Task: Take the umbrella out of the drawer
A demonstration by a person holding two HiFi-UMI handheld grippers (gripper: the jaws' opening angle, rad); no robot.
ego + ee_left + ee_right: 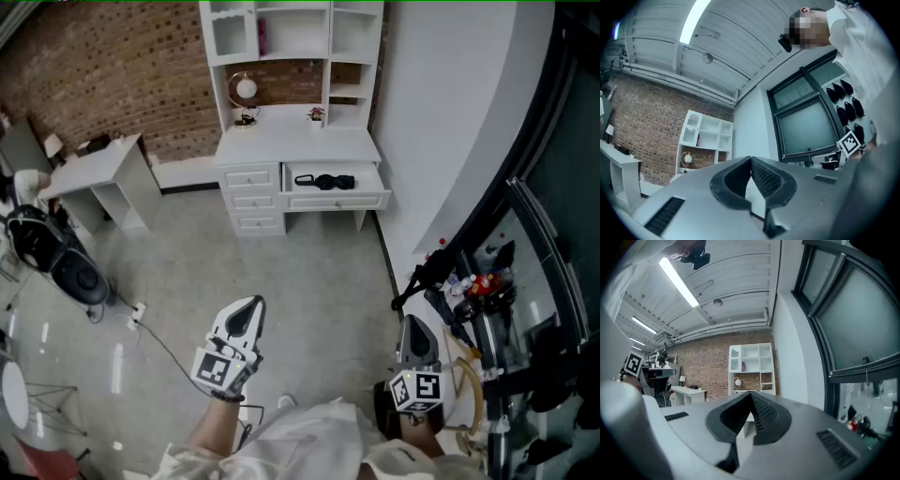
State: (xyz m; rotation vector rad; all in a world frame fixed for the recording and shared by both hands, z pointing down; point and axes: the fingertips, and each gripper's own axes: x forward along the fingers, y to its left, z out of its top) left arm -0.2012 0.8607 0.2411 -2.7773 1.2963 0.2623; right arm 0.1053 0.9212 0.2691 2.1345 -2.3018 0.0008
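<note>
I hold both grippers low and close to me, well apart from the desk (298, 146) that stands against the far wall. The left gripper (252, 306) is over the grey floor (309, 272) and points toward the desk, tilted a little upward. In the left gripper view its fingers are together, the ribbed pads meeting at the tips with nothing between them. The right gripper (411, 325) sits to the right of it, beside a cluttered stand (478, 291) by the window, and points level. Its own view shows its fingers closed against each other as well, with nothing in them.

The umbrella (324, 181), black and folded, lies lengthwise in the open drawer (337, 200) on the right side of the desk, just under the desk top. Neither gripper touches it. The drawer is pulled out toward me, and to its left a stack of three small drawers (251, 198) is closed. On the desk top stand a round lamp (245, 90) and a small plant (316, 113), under a white shelf unit (292, 30). A brick wall (103, 75) runs behind, with a small white table (98, 171) to the left
</note>
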